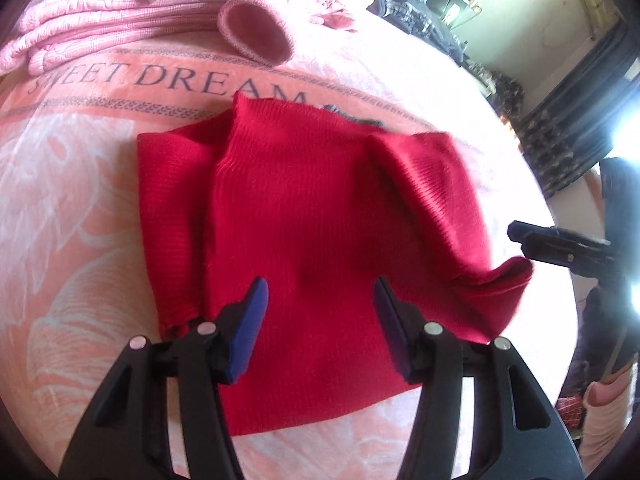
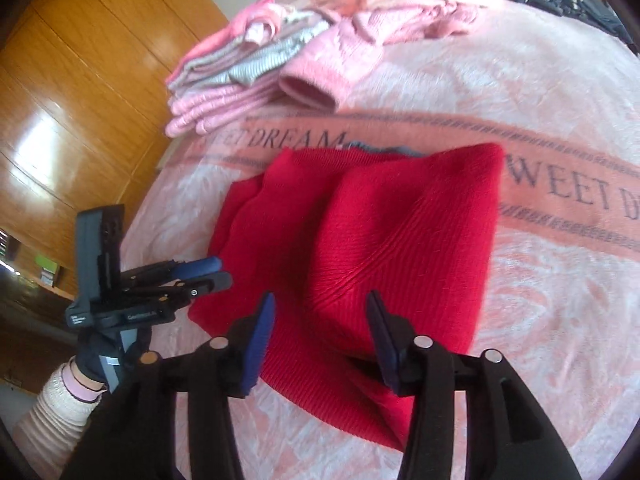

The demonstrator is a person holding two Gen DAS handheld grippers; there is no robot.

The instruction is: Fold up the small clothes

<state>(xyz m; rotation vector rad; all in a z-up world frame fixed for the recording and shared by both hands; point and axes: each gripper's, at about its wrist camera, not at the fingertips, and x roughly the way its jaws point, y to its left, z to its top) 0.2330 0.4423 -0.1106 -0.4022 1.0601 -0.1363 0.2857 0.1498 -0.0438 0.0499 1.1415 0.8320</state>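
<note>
A red ribbed knit garment [image 1: 312, 220] [image 2: 360, 240] lies partly folded and bunched on a pink blanket [image 1: 80, 208]. A bit of grey cloth [image 1: 356, 118] peeks out from under its far edge. My left gripper [image 1: 320, 296] hovers open over the garment's near part, with nothing between its blue pads. In the right wrist view, the left gripper [image 2: 218, 272] sits at the garment's left edge. My right gripper [image 2: 322, 308] is also open over the garment's near edge and holds nothing. Its tip [image 1: 520, 236] shows beside the garment's loose right corner [image 1: 504, 280].
A stack of folded pink and grey clothes [image 2: 240, 76] [image 1: 120, 12] lies at the back of the bed, with a pink cuff [image 1: 256, 28] pointing this way. A wooden wardrobe [image 2: 60, 100] stands to the left. Dark curtains [image 1: 580, 120] hang on the right. A gloved hand and cream sleeve [image 2: 56, 408] hold the left gripper.
</note>
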